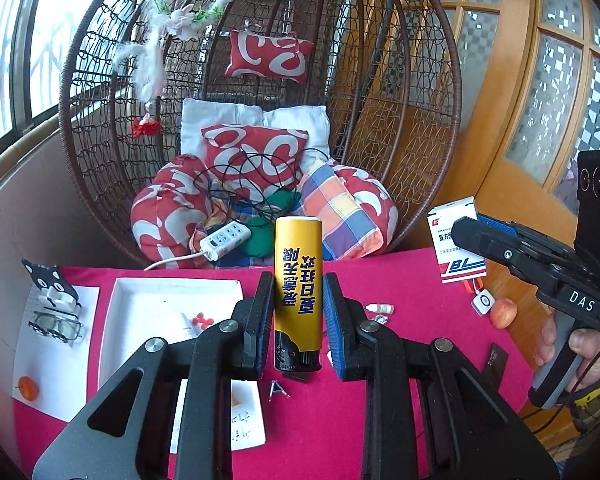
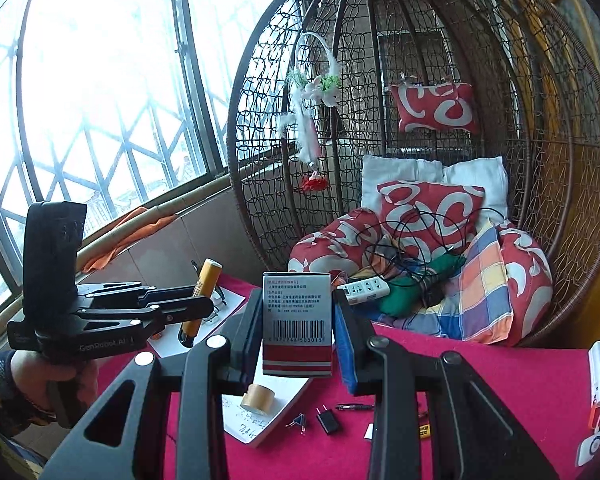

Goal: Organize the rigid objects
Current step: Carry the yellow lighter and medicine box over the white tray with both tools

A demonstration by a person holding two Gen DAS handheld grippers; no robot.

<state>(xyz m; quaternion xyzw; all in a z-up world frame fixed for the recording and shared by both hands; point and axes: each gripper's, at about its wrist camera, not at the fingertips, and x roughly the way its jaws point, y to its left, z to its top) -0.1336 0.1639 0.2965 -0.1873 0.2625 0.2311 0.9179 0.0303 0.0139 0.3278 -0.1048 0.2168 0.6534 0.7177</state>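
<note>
Left gripper (image 1: 298, 312) of mine pinching an upright yellow tube (image 1: 298, 280) above the red surface (image 1: 420, 340), my right gripper (image 2: 298, 328) clamping a medicine box (image 2: 297, 320) aloft over a notepad (image 2: 260, 420), white tray (image 1: 140, 300) below left.

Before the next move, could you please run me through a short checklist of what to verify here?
1. Left gripper shut on yellow tube: ok.
2. Right gripper shut on medicine box: ok.
3. Both items lifted off the red tablecloth: ok.
4. White tray has bare space: ok.
5. Tube upright between the pads: ok.
6. Where each item belongs: cannot tell.
</note>
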